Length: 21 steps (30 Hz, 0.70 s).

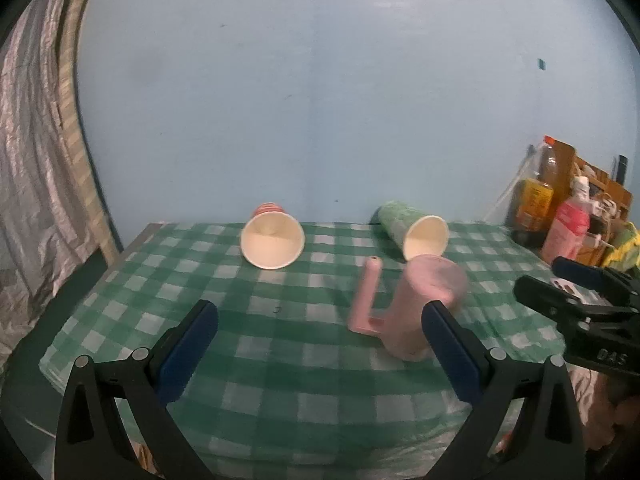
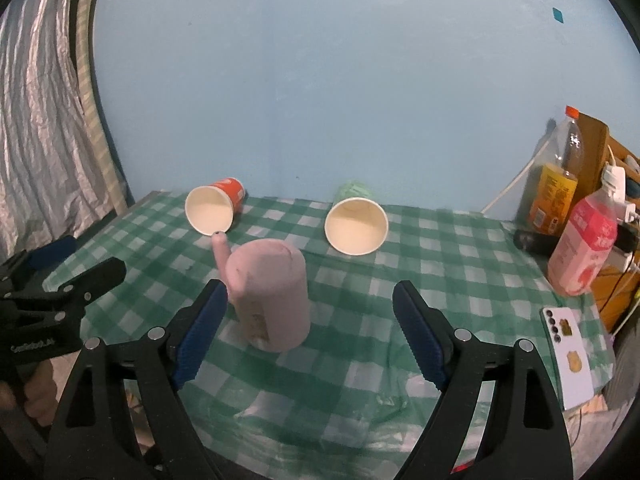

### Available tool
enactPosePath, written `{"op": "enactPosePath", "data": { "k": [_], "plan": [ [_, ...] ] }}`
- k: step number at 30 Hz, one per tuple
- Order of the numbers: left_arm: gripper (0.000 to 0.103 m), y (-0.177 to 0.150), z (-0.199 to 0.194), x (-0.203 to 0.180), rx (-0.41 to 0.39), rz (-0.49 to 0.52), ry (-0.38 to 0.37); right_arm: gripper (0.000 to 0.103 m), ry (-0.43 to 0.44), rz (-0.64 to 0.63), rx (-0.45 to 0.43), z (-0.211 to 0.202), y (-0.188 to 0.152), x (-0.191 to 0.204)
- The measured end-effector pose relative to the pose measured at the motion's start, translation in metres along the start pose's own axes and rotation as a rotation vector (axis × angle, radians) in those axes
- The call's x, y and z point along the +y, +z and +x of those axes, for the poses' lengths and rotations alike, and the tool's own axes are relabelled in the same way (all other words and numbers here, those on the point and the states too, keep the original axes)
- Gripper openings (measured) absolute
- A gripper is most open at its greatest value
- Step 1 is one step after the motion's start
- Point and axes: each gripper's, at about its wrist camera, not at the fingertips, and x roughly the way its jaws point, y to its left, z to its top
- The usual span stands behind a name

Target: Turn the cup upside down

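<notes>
Pink cup (image 2: 272, 300) (long-handled, motion-blurred) stands mouth-down on the checked cloth (image 2: 440, 264), both grippers' jaws spread, empty.

Pink cup (image 2: 272, 300), seemingly inverted, between open tongs (image 2: 310, 300)

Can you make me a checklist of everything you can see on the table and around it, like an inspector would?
Surface: table with green-and-white checked cloth, wrinkled near the front edge.
Job's things: pink cup with a long handle, standing mouth down; it looks blurred in the left wrist view. Orange paper cup and green paper cup lie on their sides, mouths toward the cameras.
Clutter: pink bottle, tall bottle with an orange cap, white phone, all at the right.
Grippers: left gripper open, holding nothing; right gripper open, holding nothing.
Cables: white charger and cords at far right.
Surroundings: blue wall, silvery curtain at left.
</notes>
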Motion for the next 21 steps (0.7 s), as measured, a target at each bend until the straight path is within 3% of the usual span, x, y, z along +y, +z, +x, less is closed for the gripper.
{"op": "enactPosePath", "data": {
  "k": [21],
  "plan": [
    [0.103, -0.001, -0.008, -0.017, 0.013, 0.05, -0.002, 0.085, 0.001, 0.045, 0.028, 0.001, -0.013, -0.008]
  ]
}}
